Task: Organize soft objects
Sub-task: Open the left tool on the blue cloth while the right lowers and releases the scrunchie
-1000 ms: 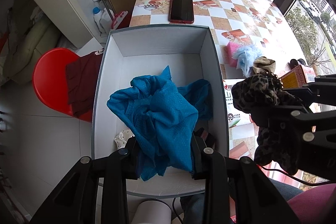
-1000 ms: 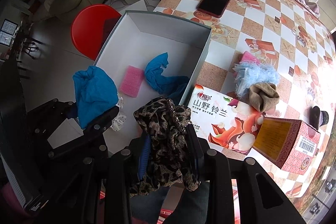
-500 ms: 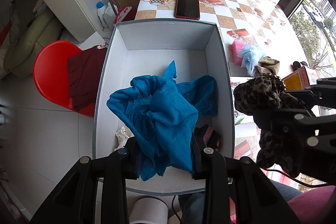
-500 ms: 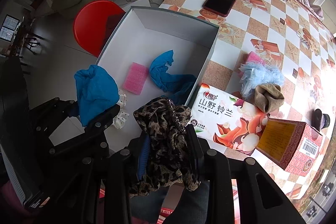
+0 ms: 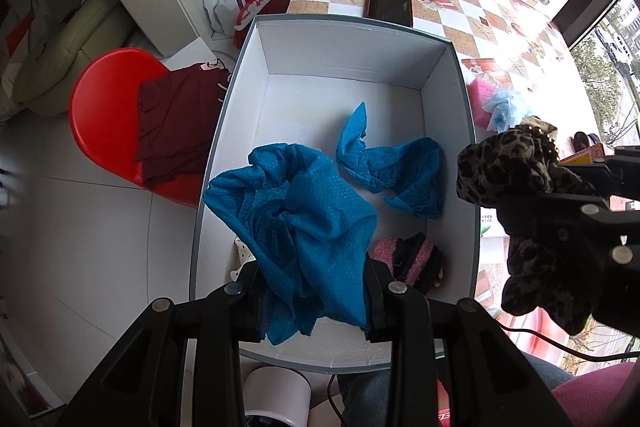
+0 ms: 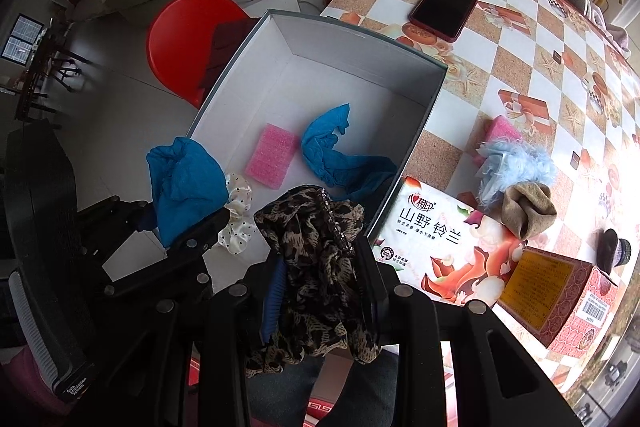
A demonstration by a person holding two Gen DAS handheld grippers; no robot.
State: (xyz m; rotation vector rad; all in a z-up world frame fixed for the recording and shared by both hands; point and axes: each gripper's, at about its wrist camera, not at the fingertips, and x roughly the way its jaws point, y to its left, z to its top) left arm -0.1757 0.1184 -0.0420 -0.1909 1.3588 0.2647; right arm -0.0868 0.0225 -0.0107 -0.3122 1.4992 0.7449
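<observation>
My left gripper point(image 5: 312, 267) is shut on a bunched blue cloth point(image 5: 300, 211), held above the near end of a white open box point(image 5: 344, 59). My right gripper point(image 6: 320, 267) is shut on a leopard-print cloth point(image 6: 316, 267), hanging over the box's near right corner; it shows as the leopard-print cloth point(image 5: 516, 179) in the left wrist view. Inside the box lie another blue cloth point(image 6: 340, 159), a pink sponge point(image 6: 270, 157), a white dotted scrunchie point(image 6: 238, 219) and a pink-and-black knit piece point(image 5: 408, 259).
On the checked table point(image 6: 520, 39) lie a phone point(image 6: 446, 5), a tissue pack point(image 6: 444, 247), a red carton point(image 6: 560, 291), a fluffy light-blue piece point(image 6: 516, 167), a tan sock point(image 6: 528, 211) and a pink sponge point(image 6: 504, 127). A red stool point(image 5: 108, 115) with a maroon cloth stands left.
Both grippers shifted a little toward the near side with their cloths, so more of the box floor shows; the second blue cloth and knit piece are now uncovered.
</observation>
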